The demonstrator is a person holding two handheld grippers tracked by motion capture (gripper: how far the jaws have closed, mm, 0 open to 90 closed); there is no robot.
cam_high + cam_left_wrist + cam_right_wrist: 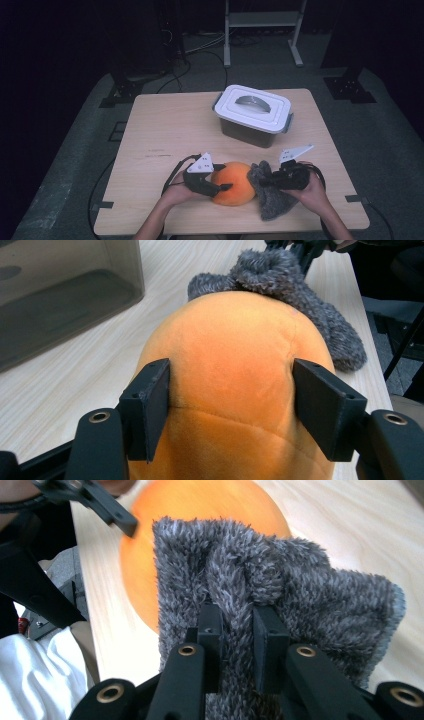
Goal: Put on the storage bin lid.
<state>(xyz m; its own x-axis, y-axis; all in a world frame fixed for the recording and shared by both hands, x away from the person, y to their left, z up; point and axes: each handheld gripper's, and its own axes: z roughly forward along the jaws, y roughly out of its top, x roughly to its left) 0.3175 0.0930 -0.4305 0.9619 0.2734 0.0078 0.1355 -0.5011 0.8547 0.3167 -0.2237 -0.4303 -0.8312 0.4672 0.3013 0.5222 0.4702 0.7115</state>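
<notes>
From the high view, an orange plush toy point(233, 183) lies near the front edge of the wooden table point(165, 130), with a grey fuzzy cloth point(271, 192) touching its right side. The left gripper point(224, 187) comes in from the toy's left, its jaws around the near end of the toy. The right gripper point(263, 181) sits on the cloth's upper part, held by the person's right hand point(314, 191). A lidded plastic box point(254, 114) stands farther back on the table, well apart from both.

In the left gripper view, the two black jaws stand on either side of the orange plush toy point(232, 385); both pads lie against its plush sides, so the toy is gripped between them. The grey fuzzy cloth point(295, 295) lies beyond it, touching the toy's far end, and the box (here a smoky translucent wall) point(60, 295) is at upper left.

In the right gripper view, the jaws are pinched tight on a bunched fold of the grey fuzzy cloth point(300, 595), pile bulging above the pads. The orange plush toy point(200, 510) lies just behind the cloth, and the left gripper point(127, 527) reaches its edge at upper left.
</notes>
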